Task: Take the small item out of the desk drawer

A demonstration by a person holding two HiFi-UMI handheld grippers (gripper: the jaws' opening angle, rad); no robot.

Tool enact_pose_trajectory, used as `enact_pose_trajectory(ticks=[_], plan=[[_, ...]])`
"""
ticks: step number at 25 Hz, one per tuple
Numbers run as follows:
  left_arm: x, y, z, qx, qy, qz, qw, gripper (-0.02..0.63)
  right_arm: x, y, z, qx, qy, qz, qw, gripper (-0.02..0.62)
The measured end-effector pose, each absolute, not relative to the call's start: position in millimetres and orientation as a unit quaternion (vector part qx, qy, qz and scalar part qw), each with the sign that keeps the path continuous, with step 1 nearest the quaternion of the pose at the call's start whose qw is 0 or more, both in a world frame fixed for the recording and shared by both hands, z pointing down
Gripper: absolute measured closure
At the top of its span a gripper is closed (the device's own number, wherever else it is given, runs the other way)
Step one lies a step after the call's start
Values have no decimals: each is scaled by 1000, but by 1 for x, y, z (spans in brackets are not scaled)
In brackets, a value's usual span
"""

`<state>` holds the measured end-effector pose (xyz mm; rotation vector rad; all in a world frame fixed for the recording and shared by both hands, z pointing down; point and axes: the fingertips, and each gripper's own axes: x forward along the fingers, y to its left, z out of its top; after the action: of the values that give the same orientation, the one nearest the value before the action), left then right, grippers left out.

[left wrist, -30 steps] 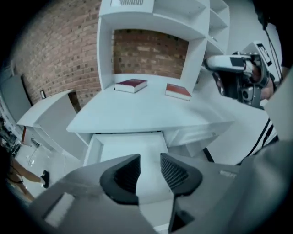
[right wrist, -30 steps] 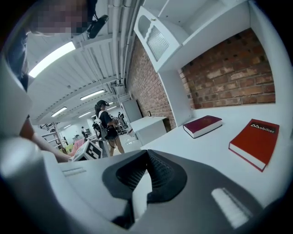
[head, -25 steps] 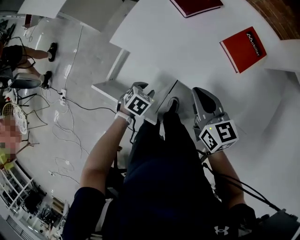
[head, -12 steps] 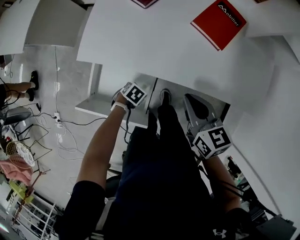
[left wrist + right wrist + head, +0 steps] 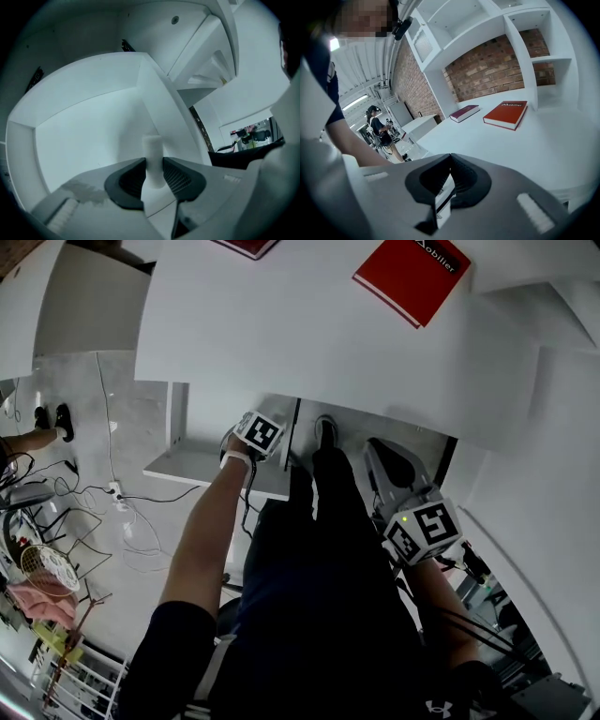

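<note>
Upright in the open drawer (image 5: 79,117), beside its right wall, the small white cylinder (image 5: 152,146) looks light, stiff and smooth, so the left gripper (image 5: 153,165), its jaws closing on it, grips mid-height, while the right gripper (image 5: 449,180) hangs clenched, empty.

White drawer (image 5: 84,136); red book (image 5: 412,273); second book (image 5: 465,113) maybe maroon.

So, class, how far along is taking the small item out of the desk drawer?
Done: the drawer is open, its white inside showing. In hand: the left gripper is inside it, jaws closing on the upright white cylinder between its pads. Left: lifting the cylinder clear of the drawer; it is not out yet. The right gripper points across the desk, away from the drawer.
</note>
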<state>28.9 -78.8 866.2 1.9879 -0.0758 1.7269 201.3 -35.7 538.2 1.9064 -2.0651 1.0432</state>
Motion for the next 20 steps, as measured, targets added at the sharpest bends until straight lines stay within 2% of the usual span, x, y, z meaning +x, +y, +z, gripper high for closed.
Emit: enact_pose_trajectory(ticks=[10,20], plan=[[18,-100,836,761,-91,593,247,480,174,-64,539,596,-729,330,72,592],[23,-149,716,846,-197,451,207,482,160,-97,509,586,-754,289,65,592]])
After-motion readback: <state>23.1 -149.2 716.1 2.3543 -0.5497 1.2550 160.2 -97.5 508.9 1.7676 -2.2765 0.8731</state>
